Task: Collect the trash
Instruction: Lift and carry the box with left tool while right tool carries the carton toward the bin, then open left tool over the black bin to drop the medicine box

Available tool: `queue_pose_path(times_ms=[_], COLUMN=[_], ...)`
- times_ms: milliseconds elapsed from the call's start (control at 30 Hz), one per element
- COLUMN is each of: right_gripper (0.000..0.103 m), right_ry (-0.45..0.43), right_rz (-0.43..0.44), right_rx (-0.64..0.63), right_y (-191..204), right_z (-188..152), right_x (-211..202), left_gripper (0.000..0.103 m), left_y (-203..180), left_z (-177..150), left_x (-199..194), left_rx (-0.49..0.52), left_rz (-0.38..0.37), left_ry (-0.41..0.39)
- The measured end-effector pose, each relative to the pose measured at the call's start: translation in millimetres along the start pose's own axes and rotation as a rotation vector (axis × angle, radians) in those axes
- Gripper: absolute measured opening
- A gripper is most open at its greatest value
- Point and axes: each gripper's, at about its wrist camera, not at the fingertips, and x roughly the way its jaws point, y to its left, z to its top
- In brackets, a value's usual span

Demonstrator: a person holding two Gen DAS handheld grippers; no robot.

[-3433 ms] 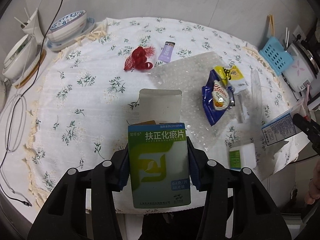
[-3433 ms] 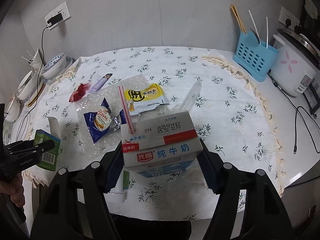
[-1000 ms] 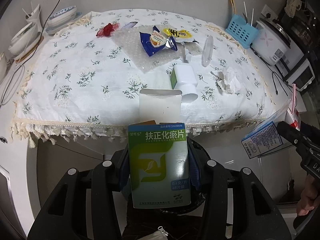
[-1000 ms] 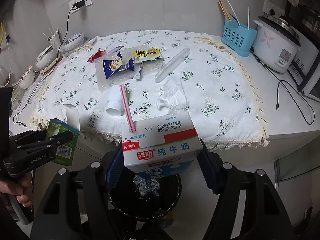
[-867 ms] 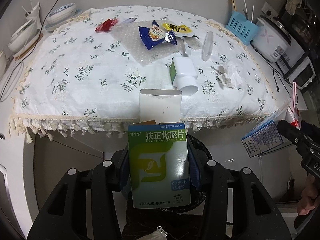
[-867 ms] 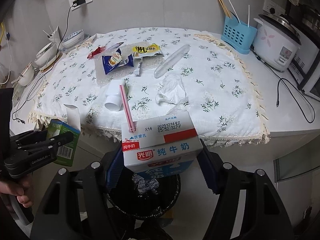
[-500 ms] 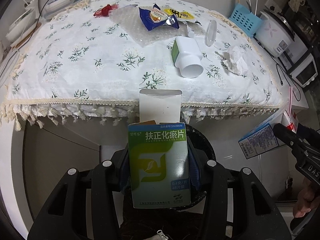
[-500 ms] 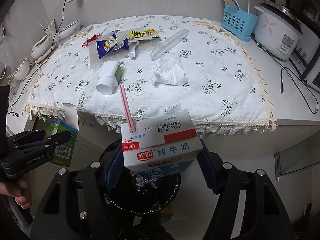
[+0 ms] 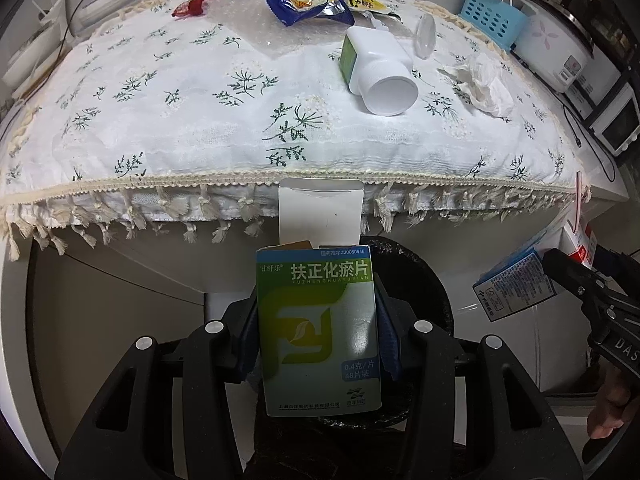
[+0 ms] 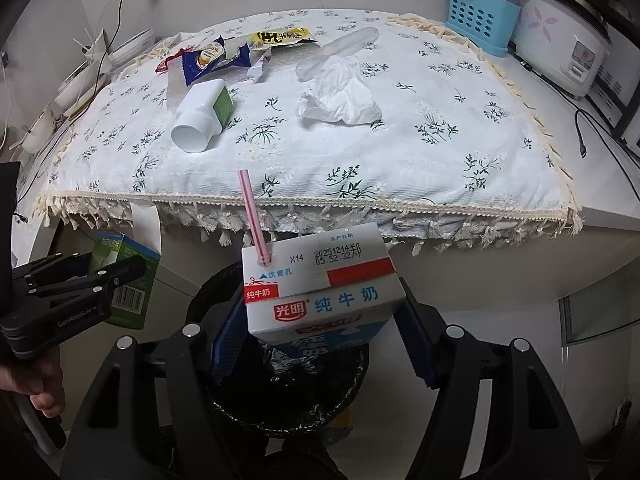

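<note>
While the left tool point(image 9: 318, 336) is clamped on a green and white cardboard medicine box point(image 9: 316, 328) with its top flap standing open, the right tool point(image 10: 316, 320) is clamped on a white and blue milk carton point(image 10: 320, 292) that has a pink straw point(image 10: 252, 216) poking from its top. Both are held below the near edge of the desk point(image 10: 600, 208), over a round black-lined trash bin point(image 10: 288, 384) that stands on the floor just in front of that edge. A white cloth with a green floral print and a fringed hem point(image 9: 168, 92) covers the desk. On it, close to the near edge, lies a white plastic bottle with a green label point(image 9: 376, 68) on its side, and a crumpled white tissue point(image 10: 340, 96) lies to its right. Toward the far edge lie a blue snack wrapper point(image 9: 308, 4), a yellow snack packet point(image 9: 356, 0), a red mesh scrap point(image 9: 194, 4), a sheet of clear bubble wrap point(image 9: 256, 28) and a clear plastic tube point(image 10: 340, 54). At the far right corner stand a light blue perforated plastic basket point(image 10: 480, 20) holding utensils and a white rice cooker with a pink flower point(image 10: 560, 48). Stacked bowls point(image 10: 76, 84) sit beyond the left edge.
</note>
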Motion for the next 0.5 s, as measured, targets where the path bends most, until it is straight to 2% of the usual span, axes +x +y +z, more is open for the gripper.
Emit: queue_pose_path(times_ms=[500], right_gripper=[0.065], right_ry=[-0.001], right_rz=[-0.033], right_rx=[0.023], right_y=[-16.3], right_z=[-13.9], right_x=[4.7], left_gripper=[0.047], left_y=[-21.9], left_z=[-14.2], left_x=[35.9], left_rx=[0.045], left_rz=[-0.008], left_ry=[0.042])
